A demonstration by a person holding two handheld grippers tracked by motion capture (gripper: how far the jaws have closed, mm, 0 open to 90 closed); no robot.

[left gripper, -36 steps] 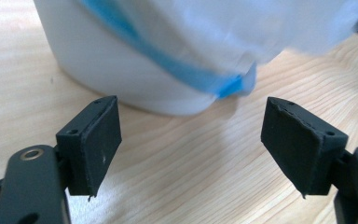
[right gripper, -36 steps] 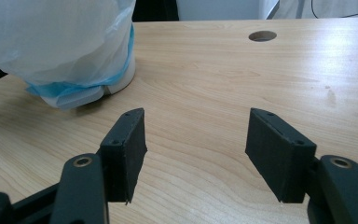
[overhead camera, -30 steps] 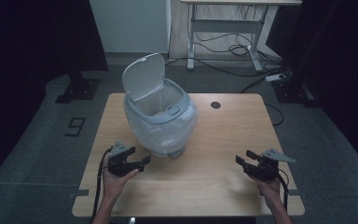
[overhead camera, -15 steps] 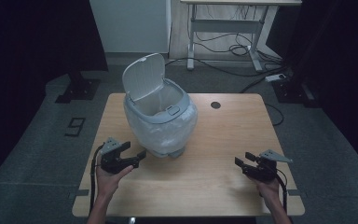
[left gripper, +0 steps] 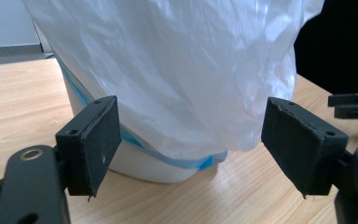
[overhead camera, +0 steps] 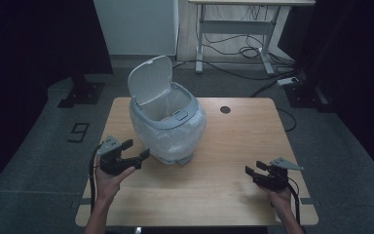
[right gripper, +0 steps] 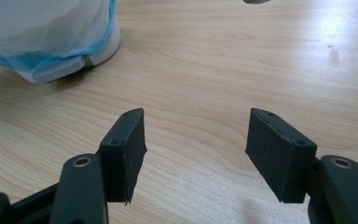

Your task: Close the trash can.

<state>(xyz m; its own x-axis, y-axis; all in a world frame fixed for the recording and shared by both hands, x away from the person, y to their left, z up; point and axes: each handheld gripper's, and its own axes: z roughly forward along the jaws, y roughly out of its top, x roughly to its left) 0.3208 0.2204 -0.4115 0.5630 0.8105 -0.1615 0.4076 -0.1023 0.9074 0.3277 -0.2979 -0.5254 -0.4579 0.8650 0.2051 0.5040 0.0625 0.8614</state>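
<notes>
A small grey bin (overhead camera: pixel 168 122) stands on the wooden table (overhead camera: pixel 233 146) with its lid (overhead camera: pixel 148 80) swung up. A white plastic bag (left gripper: pixel 177 65) hangs over its outside, with a blue band near the bin's white base (left gripper: pixel 140 163). My left gripper (overhead camera: pixel 135 150) hovers open just left of the bin, its jaws level with the bag's lower part and not touching it. My right gripper (overhead camera: pixel 251 168) stays low at the table's front right, open over bare wood with nothing between its jaws. The bin's base and bag (right gripper: pixel 51 42) lie far off at the upper left in the right gripper view.
A round cable hole (overhead camera: pixel 225 109) sits in the table behind the bin. A desk frame and cables (overhead camera: pixel 243 44) stand on the floor beyond the table. The table's front edge runs close to both hands.
My left gripper has risen and drifted a little left, away from the bin's foot. The right gripper has stayed put.
</notes>
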